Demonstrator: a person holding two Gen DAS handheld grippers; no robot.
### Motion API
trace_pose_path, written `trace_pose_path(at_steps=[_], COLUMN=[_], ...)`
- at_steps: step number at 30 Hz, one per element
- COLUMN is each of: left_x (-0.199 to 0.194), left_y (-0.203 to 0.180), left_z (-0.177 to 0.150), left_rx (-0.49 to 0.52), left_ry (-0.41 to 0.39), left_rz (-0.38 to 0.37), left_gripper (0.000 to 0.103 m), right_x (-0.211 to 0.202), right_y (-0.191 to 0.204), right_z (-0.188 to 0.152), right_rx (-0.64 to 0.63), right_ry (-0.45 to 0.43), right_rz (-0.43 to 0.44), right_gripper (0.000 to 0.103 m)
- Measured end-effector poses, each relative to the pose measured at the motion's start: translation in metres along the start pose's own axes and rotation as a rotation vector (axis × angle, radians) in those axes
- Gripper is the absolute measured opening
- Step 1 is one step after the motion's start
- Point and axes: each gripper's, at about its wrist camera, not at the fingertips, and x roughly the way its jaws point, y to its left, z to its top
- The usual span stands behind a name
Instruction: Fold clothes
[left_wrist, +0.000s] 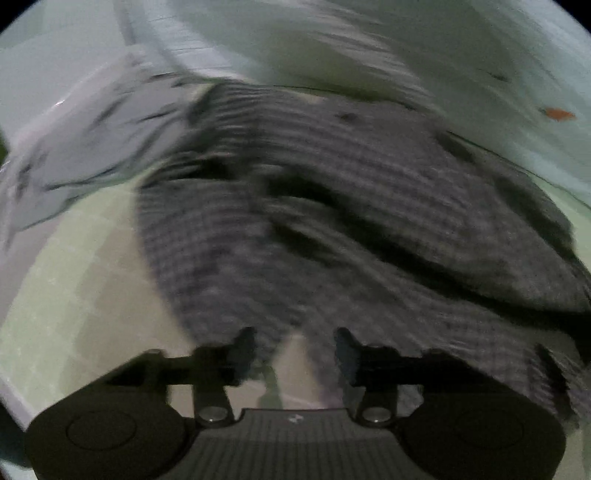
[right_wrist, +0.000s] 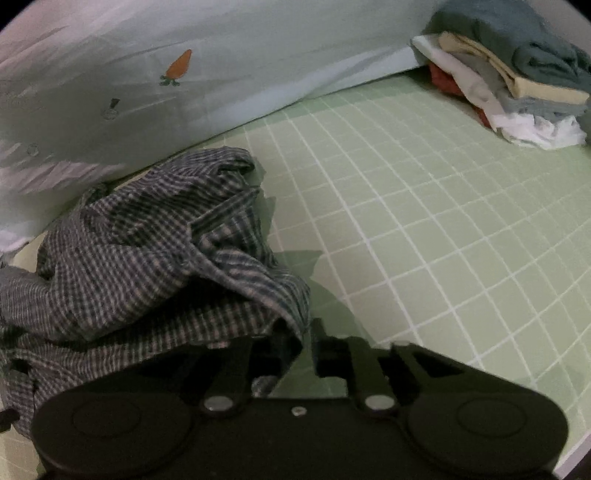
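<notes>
A dark blue-and-white checked garment (right_wrist: 147, 251) lies crumpled on the green grid bedsheet (right_wrist: 424, 229), filling the left half of the right wrist view. One edge is raised off the sheet and runs down into my right gripper (right_wrist: 301, 343), whose jaws stand narrow and are shut on that edge; cloth covers the left fingertip. The left wrist view is motion-blurred. There the same checked garment (left_wrist: 332, 206) spreads ahead, and my left gripper (left_wrist: 294, 347) is open at its near edge, with bare sheet and a cloth corner between its fingers.
A pale bedcover with a carrot print (right_wrist: 177, 66) bulges along the back, right behind the garment. A stack of folded clothes (right_wrist: 517, 81) sits at the far right corner. The green sheet stretches out to the right of my right gripper.
</notes>
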Motion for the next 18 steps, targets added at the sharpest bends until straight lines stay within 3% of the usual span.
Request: trace_pose_path(at_steps=[4,5,7,11,16,17,18], left_x=[0.015,0.021,0.031,0.048,0.046,0.045,0.044], left_y=[-0.040,-0.049,-0.065,-0.087,-0.082,-0.081,-0.079], left_z=[-0.001,-0.001,-0.002,-0.005,-0.011,-0.012,-0.014], left_rx=[0.110,0.126,0.158,0.222,0.198,0.193,0.188], left_ry=[0.006,0.015,0.038,0.071,0.040,0.034,0.027], left_rz=[-0.048,-0.058,-0.070,-0.055,-0.044,-0.042,-0.040], left_gripper=[0.081,0.083,0.083,0.084,0.081,0.069,0.049], right_x=[-0.002,-0.001,0.002,0.017,0.033,0.031,0.029], right_y=[-0.001,-0.001,0.000,0.000,0.005,0.007,0.009], right_z=[0.000,0.000,0.002,0.012,0.025,0.024,0.022], right_rx=[-0.029,-0.038,-0.061,-0.085,-0.100,-0.110,-0.120], right_ry=[0.008,0.010,0.006,0.016,0.059,0.059,0.058], right_rz=[-0.009,-0.011,-0.032,-0.039,0.003,0.017,0.031], right_gripper=[0.059,0.075,0.096,0.097,0.096,0.096,0.096])
